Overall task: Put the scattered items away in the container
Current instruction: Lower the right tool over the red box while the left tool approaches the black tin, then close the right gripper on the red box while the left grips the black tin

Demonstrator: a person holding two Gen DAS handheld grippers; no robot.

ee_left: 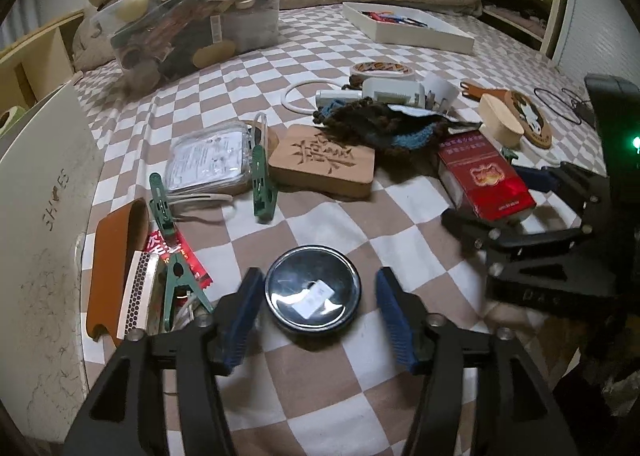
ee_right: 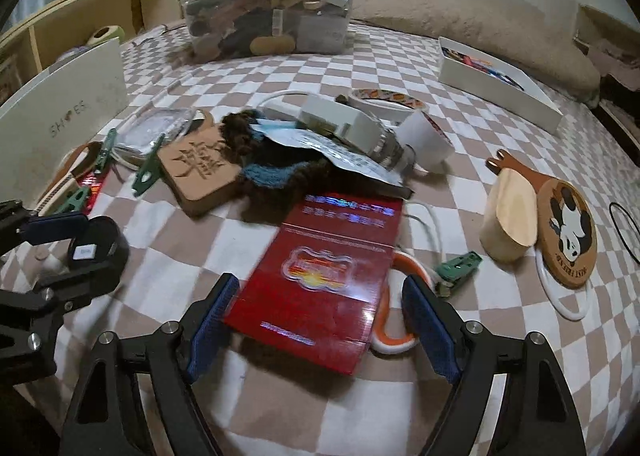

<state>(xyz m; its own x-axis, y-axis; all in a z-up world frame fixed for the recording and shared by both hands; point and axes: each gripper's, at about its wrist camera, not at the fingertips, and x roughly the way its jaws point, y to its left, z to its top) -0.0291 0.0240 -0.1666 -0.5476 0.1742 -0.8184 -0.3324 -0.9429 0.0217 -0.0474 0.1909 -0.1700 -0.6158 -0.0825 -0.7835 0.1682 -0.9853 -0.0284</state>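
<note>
A round black tin (ee_left: 313, 294) with a white label lies on the checked bedspread between the blue pads of my left gripper (ee_left: 316, 284). The jaws stand open, and a gap shows on the right side. My right gripper (ee_right: 320, 284) is open around the near end of a flat red box (ee_right: 324, 276), with its right pad clear of the box. The red box (ee_left: 484, 180) and the right gripper (ee_left: 504, 200) also show at the right of the left wrist view. A white open tray (ee_right: 500, 84) holding pens sits at the far right.
A heaped clear plastic bin (ee_right: 264, 4) stands at the back and a white shoe box (ee_left: 44, 216) at the left. Green clothes pegs (ee_left: 262, 184), a carved wooden block (ee_right: 202, 176), a brown knitted piece (ee_right: 276, 172), tape (ee_right: 384, 102), a panda coaster (ee_right: 566, 232) and orange-handled scissors (ee_right: 394, 336) lie scattered.
</note>
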